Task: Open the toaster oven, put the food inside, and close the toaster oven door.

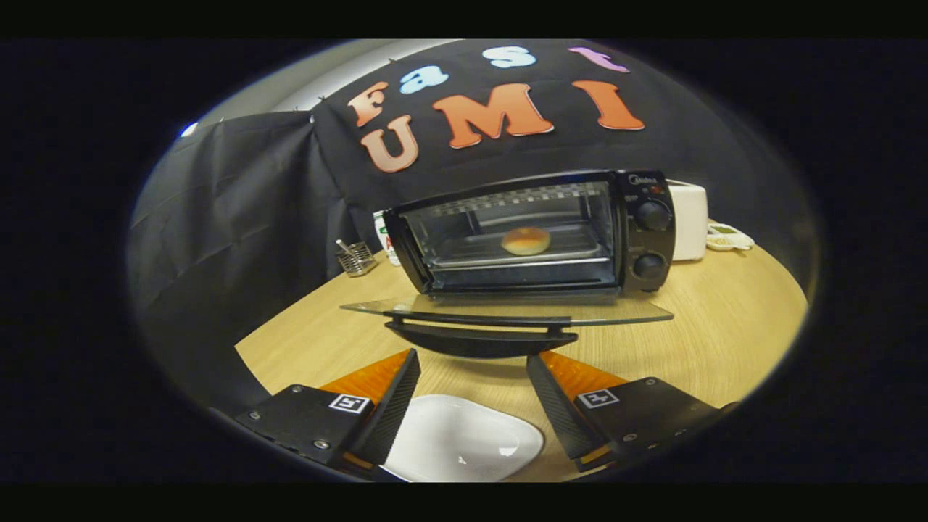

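I see a black toaster oven standing on a light wooden table. Its glass door is folded down flat in front of it, and the dark door handle faces me. Inside the toaster oven, on the wire rack, sits a small round bread bun. Two control knobs are stacked on the oven's right side. My gripper hovers in front of the lowered door, fingers spread wide apart and holding nothing. A white plate lies on the table between and beneath the fingers. Left of the toaster oven stands a small wire basket; behind the oven's right side is a white appliance.
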Action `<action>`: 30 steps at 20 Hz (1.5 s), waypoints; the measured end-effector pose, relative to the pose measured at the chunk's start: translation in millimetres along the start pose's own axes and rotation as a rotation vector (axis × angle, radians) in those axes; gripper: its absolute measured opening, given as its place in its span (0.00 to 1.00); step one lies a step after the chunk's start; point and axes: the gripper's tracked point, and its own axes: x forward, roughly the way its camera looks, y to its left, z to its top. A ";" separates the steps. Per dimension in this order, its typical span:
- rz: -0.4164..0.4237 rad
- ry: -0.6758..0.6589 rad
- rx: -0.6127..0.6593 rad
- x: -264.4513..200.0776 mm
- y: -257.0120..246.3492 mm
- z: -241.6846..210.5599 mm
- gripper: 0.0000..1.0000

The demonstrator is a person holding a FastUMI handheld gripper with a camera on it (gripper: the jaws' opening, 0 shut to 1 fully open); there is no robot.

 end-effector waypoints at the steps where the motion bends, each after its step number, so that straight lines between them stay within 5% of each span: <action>1: 0.002 -0.009 -0.024 4.5 1.3 6.5 0.88; 20: -0.262 -0.144 -0.081 86.7 -57.0 119.1 0.88; 26: -0.209 -0.201 -0.048 56.2 -32.3 133.4 0.88; 30: -0.256 -0.398 -0.164 -9.0 -27.6 184.3 0.89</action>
